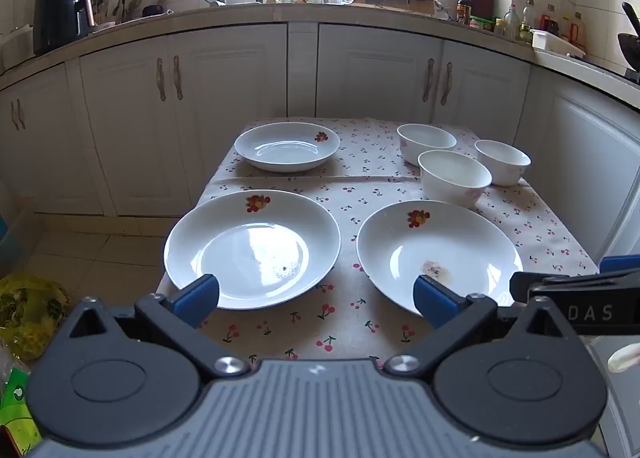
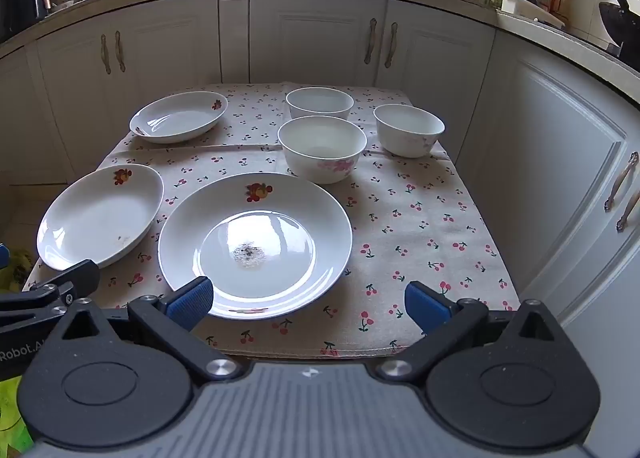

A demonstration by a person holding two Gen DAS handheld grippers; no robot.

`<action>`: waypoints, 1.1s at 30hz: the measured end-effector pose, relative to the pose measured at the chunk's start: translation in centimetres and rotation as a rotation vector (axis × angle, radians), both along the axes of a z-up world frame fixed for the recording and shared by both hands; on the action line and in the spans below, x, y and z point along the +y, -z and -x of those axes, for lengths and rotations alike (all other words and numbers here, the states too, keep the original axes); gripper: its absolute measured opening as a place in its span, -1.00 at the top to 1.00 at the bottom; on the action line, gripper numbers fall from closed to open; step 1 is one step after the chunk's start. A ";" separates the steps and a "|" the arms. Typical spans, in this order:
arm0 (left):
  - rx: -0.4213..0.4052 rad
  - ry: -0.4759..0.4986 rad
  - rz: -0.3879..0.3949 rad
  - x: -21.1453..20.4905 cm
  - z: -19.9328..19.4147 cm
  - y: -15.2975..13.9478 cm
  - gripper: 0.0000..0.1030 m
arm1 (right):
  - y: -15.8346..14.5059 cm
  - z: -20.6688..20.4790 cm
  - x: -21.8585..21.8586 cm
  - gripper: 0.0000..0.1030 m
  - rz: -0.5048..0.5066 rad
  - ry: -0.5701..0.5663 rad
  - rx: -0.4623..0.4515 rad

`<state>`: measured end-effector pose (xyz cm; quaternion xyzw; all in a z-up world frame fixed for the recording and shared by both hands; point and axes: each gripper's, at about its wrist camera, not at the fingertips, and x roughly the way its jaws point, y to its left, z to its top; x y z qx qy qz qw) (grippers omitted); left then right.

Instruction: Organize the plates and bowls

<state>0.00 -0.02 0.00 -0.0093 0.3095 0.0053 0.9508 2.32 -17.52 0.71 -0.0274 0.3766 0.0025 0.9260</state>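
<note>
Three white plates with fruit prints lie on a cherry-print tablecloth: a near left plate, a near right plate with a food stain, and a far plate. Three white bowls stand apart at the far right. In the right wrist view the stained plate is centred, the left plate beside it, the far plate behind, and the bowls beyond. My left gripper is open and empty above the table's near edge. My right gripper is open and empty before the stained plate.
White kitchen cabinets and a cluttered counter surround the table on the far and right sides. A yellow bag lies on the floor at left. The right gripper's body shows at the right edge of the left wrist view.
</note>
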 end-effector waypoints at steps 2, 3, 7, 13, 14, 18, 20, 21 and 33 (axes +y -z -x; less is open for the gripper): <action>0.002 -0.001 0.005 0.0 0.0 0.0 -0.99 | -0.1 0.0 0.0 -1.00 -0.003 -0.002 -0.001; 0.001 0.000 0.005 0.0 0.0 0.0 -0.99 | -0.1 0.0 0.0 -1.00 0.001 0.000 -0.002; -0.002 -0.004 0.003 -0.5 0.0 -0.2 -0.99 | 0.0 0.0 0.0 -1.00 0.007 0.001 -0.002; -0.008 -0.001 0.008 -0.6 0.0 -0.3 -0.99 | 0.0 0.0 -0.2 -1.00 0.009 0.000 -0.003; -0.008 0.000 0.008 -0.6 0.1 -0.3 -0.99 | 0.0 0.0 -0.1 -1.00 0.011 0.002 -0.003; -0.011 0.004 0.009 -0.7 0.2 -0.3 -0.99 | -0.1 0.1 -0.1 -1.00 0.013 0.006 -0.003; -0.012 0.007 0.014 -0.2 0.2 -0.3 -0.99 | -0.1 0.0 -0.1 -1.00 0.014 0.008 -0.004; -0.013 0.008 0.015 -0.1 0.2 -0.2 -0.99 | -0.1 0.1 -0.1 -1.00 0.013 0.009 -0.005; -0.015 0.009 0.014 -0.1 0.2 -0.3 -0.99 | -0.2 0.2 0.0 -1.00 0.019 0.012 -0.012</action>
